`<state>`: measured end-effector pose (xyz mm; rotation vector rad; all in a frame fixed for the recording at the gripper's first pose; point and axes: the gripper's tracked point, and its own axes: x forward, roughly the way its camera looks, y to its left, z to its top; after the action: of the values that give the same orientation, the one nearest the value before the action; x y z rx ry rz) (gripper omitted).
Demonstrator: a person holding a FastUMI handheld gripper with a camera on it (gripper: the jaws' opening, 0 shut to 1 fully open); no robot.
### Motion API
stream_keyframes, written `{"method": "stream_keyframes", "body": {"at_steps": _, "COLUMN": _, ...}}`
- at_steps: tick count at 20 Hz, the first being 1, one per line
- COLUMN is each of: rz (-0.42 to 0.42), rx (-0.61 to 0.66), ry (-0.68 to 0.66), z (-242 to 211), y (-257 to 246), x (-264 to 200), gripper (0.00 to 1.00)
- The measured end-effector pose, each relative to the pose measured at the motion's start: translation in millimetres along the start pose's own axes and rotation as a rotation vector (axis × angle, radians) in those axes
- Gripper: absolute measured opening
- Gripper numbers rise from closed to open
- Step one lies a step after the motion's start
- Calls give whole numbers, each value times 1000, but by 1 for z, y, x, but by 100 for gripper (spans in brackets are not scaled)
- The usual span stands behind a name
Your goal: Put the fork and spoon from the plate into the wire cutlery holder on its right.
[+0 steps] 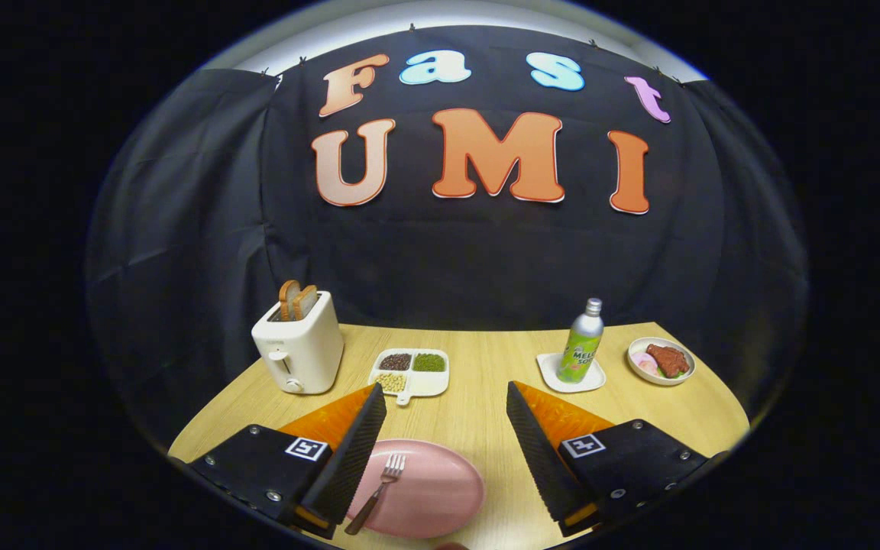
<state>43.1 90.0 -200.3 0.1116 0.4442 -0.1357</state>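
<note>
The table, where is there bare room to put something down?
Bare wood on the table runs between the divided snack tray and the bottle on its coaster, down between the open gripper fingers. It's crowded near the toaster and food bowl. The pink plate holds a fork.

A white toaster point(299, 345) with two slices of browned bread point(297, 300) standing in its slots sits at the far left of a light wooden table point(486, 367), just beside a white divided tray point(411, 373) holding dark brown, green and pale beans or grains in separate compartments. Well apart to the right, a green drink bottle point(582, 342) with a silver cap stands upright on a small white square coaster point(571, 374), next to a round dish point(661, 360) of red meat and pink slices.
</note>
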Motion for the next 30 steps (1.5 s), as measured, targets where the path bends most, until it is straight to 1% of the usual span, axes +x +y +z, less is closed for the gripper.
{"method": "stream_keyframes", "body": {"at_steps": 5, "rz": 41, "rx": -23, "ry": 139, "z": -50, "y": 35, "x": 15, "gripper": 96}}
{"method": "stream_keyframes", "body": {"at_steps": 8, "rz": 45, "rx": -29, "ry": 274, "z": -92, "y": 41, "x": 22, "gripper": 96}}
{"method": "stream_keyframes", "body": {"at_steps": 9, "rz": 58, "rx": -23, "ry": 318, "z": -105, "y": 47, "x": 24, "gripper": 95}}
{"method": "stream_keyframes", "body": {"at_steps": 11, "rz": 66, "rx": -29, "ry": 431, "z": -137, "y": 53, "x": 26, "gripper": 94}}
{"method": "stream_keyframes", "body": {"at_steps": 13, "rz": 76, "rx": -39, "ry": 533, "z": -166, "y": 60, "x": 27, "gripper": 88}}
{"method": "stream_keyframes", "body": {"at_steps": 14, "rz": 74, "rx": -45, "ry": 574, "z": -175, "y": 62, "x": 25, "gripper": 82}}
{"method": "stream_keyframes", "body": {"at_steps": 15, "rz": 71, "rx": -53, "ry": 616, "z": -186, "y": 64, "x": 24, "gripper": 79}}
{"method": "stream_keyframes", "body": {"at_steps": 16, "rz": 70, "rx": -53, "ry": 651, "z": -192, "y": 66, "x": 22, "gripper": 71}}
{"method": "stream_keyframes", "body": {"at_steps": 17, "rz": 62, "rx": -56, "ry": 679, "z": -198, "y": 66, "x": 23, "gripper": 66}}
{"method": "stream_keyframes", "body": {"at_steps": 18, "rz": 70, "rx": -50, "ry": 717, "z": -204, "y": 69, "x": 20, "gripper": 51}}
{"method": "stream_keyframes", "body": {"at_steps": 19, "rz": 67, "rx": -47, "ry": 757, "z": -210, "y": 70, "x": 19, "gripper": 44}}
{"method": "stream_keyframes", "body": {"at_steps": 20, "rz": 62, "rx": -45, "ry": 790, "z": -213, "y": 70, "x": 16, "gripper": 35}}
{"method": "stream_keyframes", "body": {"at_steps": 21, "rz": 57, "rx": -40, "ry": 818, "z": -219, "y": 68, "x": 15, "gripper": 30}}
{"method": "stream_keyframes", "body": {"at_steps": 22, "rz": 33, "rx": -33, "ry": 852, "z": -223, "y": 63, "x": 14, "gripper": 22}}
{"method": "stream_keyframes", "body": {"at_steps": 24, "rz": 37, "rx": -16, "ry": 873, "z": -223, "y": 62, "x": 16, "gripper": 12}}
{"method": "stream_keyframes", "body": {"at_steps": 27, "rz": 60, "rx": -10, "ry": 919, "z": -223, "y": 63, "x": 13, "gripper": 8}}
{"method": "stream_keyframes", "body": {"at_steps": 28, "rz": 67, "rx": -1, "ry": 926, "z": -222, "y": 63, "x": 14, "gripper": 5}}
{"method": "stream_keyframes", "body": {"at_steps": 30, "rz": 83, "rx": 17, "ry": 917, "z": -214, "y": 61, "x": 12, "gripper": 4}}
